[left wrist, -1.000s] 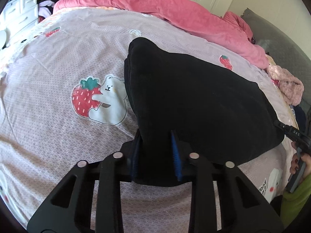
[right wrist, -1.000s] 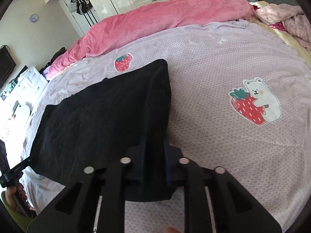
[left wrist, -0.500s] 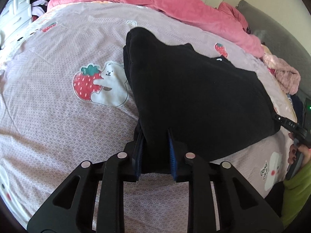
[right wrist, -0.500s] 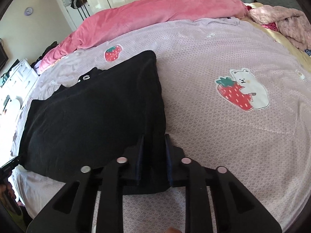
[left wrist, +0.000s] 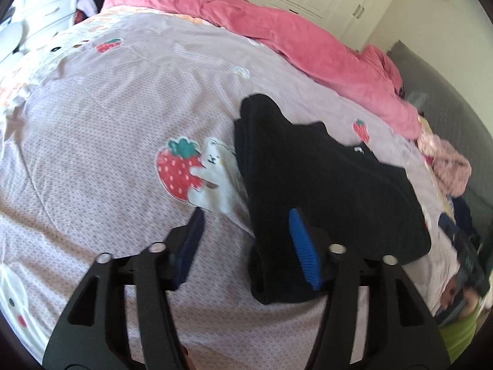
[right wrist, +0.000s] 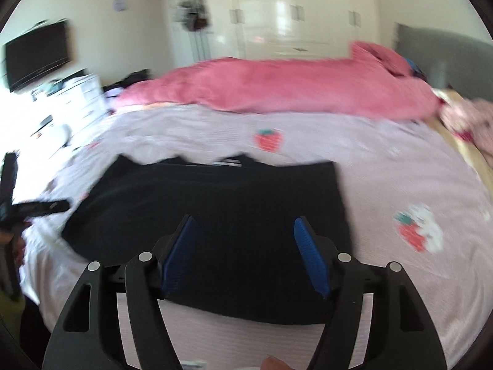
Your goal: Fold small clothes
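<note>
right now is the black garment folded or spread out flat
Folded. The black garment lies doubled on the bed sheet, with stacked layers at its left edge and a label showing at the far edge.

A home bedroom: bed [left wrist: 92, 117] wearing a lilac strawberry-and-bear sheet, pink duvet [right wrist: 277, 86] lying bunched along the far side, grey padded headboard [right wrist: 443, 58] standing behind. White wardrobe doors [right wrist: 292, 15] lining the wall, flat television [right wrist: 37, 52] hanging above white drawers [left wrist: 46, 6].
</note>
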A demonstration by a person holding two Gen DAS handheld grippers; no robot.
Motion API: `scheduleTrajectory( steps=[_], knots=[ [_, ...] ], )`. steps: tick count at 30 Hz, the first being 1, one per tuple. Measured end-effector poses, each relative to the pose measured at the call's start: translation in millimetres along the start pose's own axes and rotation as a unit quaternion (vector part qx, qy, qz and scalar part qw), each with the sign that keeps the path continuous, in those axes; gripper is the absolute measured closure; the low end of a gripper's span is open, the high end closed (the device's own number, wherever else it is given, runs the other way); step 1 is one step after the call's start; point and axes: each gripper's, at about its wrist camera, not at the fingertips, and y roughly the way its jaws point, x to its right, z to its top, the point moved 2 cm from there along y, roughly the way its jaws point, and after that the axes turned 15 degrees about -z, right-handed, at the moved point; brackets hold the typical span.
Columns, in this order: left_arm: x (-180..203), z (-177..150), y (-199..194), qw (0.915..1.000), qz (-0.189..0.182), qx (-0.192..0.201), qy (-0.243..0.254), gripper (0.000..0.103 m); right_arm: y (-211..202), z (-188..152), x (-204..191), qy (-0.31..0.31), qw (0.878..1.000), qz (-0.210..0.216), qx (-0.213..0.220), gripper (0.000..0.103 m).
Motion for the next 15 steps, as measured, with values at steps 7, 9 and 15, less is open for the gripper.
scheduleTrajectory(
  steps=[7,9,15],
  knots=[
    [-12,12,-3,0.9992,0.023,0.023,-0.023,0.029,2,-5,-97,-0.084,0.995,0.057,-0.004,0.025],
    [-15,15,-3,0.9988,0.028,0.027,-0.030,0.029,6,-9,-120,-0.108,0.992,0.061,-0.014,0.024],
    [-19,25,-2,0.9979,0.046,0.035,-0.030,0.028,19,-17,-166,-0.156,0.985,0.069,-0.024,0.024]
  ],
)
